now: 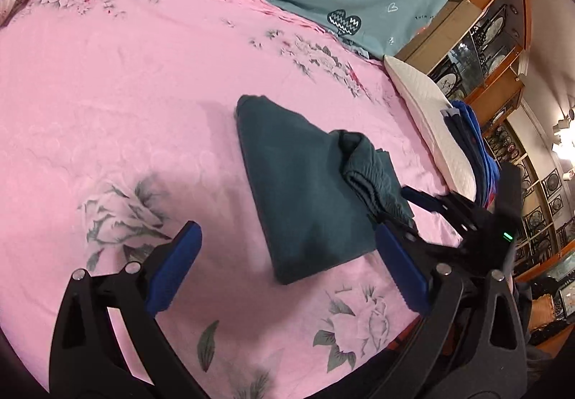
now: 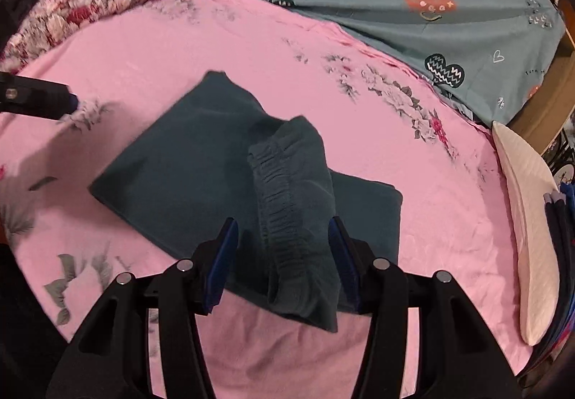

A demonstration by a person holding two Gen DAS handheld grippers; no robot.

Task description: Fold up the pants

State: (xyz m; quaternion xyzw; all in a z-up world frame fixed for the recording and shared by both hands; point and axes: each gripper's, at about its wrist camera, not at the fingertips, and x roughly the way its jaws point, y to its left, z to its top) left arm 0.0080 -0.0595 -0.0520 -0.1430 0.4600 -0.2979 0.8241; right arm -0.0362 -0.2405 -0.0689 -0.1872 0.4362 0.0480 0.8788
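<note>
Dark teal pants (image 1: 302, 190) lie folded flat on the pink floral bedsheet (image 1: 125, 93). The elastic waistband end (image 2: 291, 219) is raised and curled over the folded part. My right gripper (image 2: 284, 255) has its jaws wide apart on either side of the waistband, not pinching it; it also shows in the left wrist view (image 1: 413, 208) at the pants' right edge. My left gripper (image 1: 287, 262) is open and empty, just in front of the pants' near corner. One of its fingertips (image 2: 68, 101) shows at the left of the right wrist view.
A teal heart-print sheet (image 2: 413, 4) covers the far side of the bed. A red floral pillow (image 2: 93, 0) lies at the far left. A white pillow (image 2: 532, 226) and a stack of blue folded clothes (image 1: 478, 154) sit at the right edge. Wooden display shelves (image 1: 503, 50) stand beyond.
</note>
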